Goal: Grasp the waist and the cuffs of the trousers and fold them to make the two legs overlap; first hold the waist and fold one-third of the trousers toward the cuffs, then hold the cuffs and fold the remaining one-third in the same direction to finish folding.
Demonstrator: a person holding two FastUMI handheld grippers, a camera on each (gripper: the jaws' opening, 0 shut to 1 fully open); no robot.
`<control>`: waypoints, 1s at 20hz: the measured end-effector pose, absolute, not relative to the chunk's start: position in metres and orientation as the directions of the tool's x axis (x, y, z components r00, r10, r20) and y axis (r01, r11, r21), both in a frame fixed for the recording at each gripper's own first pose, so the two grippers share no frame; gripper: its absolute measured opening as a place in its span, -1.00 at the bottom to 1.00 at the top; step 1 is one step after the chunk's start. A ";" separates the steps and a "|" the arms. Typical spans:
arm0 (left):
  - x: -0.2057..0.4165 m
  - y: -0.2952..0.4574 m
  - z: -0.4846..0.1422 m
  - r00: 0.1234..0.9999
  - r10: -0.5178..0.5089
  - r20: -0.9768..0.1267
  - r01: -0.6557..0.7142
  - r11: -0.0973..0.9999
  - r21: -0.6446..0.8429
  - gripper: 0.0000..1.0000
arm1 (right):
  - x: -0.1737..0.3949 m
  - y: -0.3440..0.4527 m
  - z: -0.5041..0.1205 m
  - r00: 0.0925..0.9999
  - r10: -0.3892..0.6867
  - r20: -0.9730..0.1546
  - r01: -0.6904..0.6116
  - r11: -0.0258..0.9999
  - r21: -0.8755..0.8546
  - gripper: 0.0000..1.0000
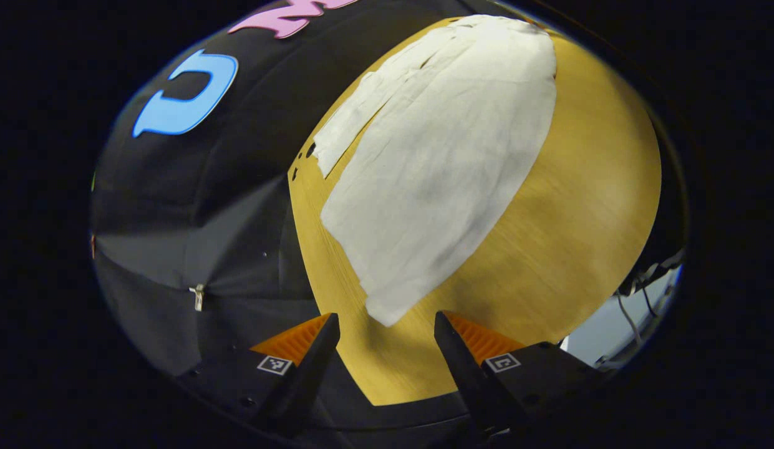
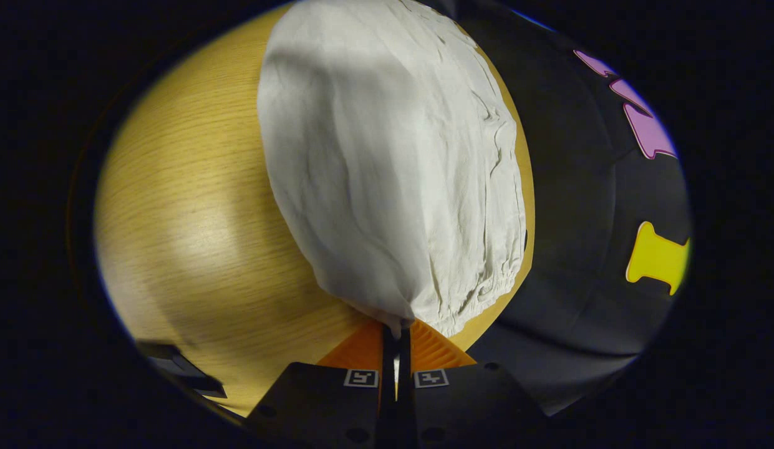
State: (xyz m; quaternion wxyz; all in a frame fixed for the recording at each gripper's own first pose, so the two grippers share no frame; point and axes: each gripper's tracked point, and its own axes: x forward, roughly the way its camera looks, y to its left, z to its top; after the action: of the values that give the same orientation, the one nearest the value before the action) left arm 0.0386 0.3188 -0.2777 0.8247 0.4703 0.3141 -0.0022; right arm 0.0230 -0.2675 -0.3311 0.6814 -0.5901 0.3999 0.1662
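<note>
Both the left gripper (image 1: 387, 324) and the right gripper (image 2: 396, 337) are showing black bodies wearing small square black-and-white markers at six o'clock.

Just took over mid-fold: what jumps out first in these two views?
The white trousers spread along the yellow wooden table. The right gripper is pinched shut on their gathered end at the near edge. The left gripper hangs open above the other end, touching nothing.

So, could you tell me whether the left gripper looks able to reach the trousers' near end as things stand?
Probably yes. The left gripper is open, with the near end of the trousers lying flat on the table just ahead of its fingers and nothing between them.
</note>
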 end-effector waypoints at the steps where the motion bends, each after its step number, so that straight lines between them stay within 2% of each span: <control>1: 0.046 0.318 -0.281 0.799 0.283 -0.530 0.332 0.528 0.782 0.92 | 0.023 -0.268 -0.331 0.628 -0.243 -0.739 -0.698 0.242 -0.674 -0.88; 5: 0.075 0.312 -0.280 0.819 0.242 -0.519 0.449 0.292 0.845 0.62 | 0.022 -0.267 -0.331 0.640 -0.232 -0.733 -0.700 0.218 -0.680 -0.88; 6: 0.071 0.307 -0.282 0.817 0.230 -0.529 0.471 0.262 0.842 0.46 | 0.021 -0.268 -0.331 0.646 -0.236 -0.726 -0.699 0.200 -0.687 -0.88; 7: 0.069 0.303 -0.285 0.812 0.222 -0.540 0.489 0.247 0.837 0.24 | 0.022 -0.266 -0.331 0.650 -0.237 -0.722 -0.701 0.180 -0.690 -0.88; 9: 0.074 0.302 -0.288 0.795 0.222 -0.564 0.508 0.263 0.820 0.00 | 0.022 -0.268 -0.332 0.646 -0.239 -0.725 -0.703 0.184 -0.687 -0.88; 10: 0.082 0.304 -0.288 0.790 0.221 -0.572 0.511 0.281 0.813 -0.33 | 0.022 -0.268 -0.332 0.636 -0.238 -0.734 -0.706 0.205 -0.678 -0.88; 11: 0.085 0.304 -0.291 0.781 0.222 -0.584 0.515 0.299 0.803 -0.31 | 0.021 -0.268 -0.332 0.624 -0.237 -0.745 -0.710 0.227 -0.667 -0.88; 12: 0.088 0.303 -0.292 0.776 0.221 -0.590 0.520 0.305 0.798 -0.53 | 0.022 -0.267 -0.332 0.613 -0.236 -0.754 -0.715 0.242 -0.656 -0.89; 14: 0.088 0.305 -0.293 0.772 0.227 -0.593 0.524 0.301 0.797 -0.86 | 0.021 -0.267 -0.332 0.611 -0.233 -0.756 -0.718 0.238 -0.654 -0.88; 20: 0.092 0.305 -0.292 0.763 0.229 -0.604 0.508 0.364 0.781 -0.89 | 0.023 -0.268 -0.330 0.612 -0.239 -0.753 -0.707 0.260 -0.657 -0.88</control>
State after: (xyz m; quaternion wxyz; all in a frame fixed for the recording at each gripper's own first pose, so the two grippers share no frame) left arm 0.0924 0.3047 -0.2915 0.7563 0.5565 0.3313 -0.0923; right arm 0.0234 -0.2685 -0.3300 0.6824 -0.5836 0.4055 0.1714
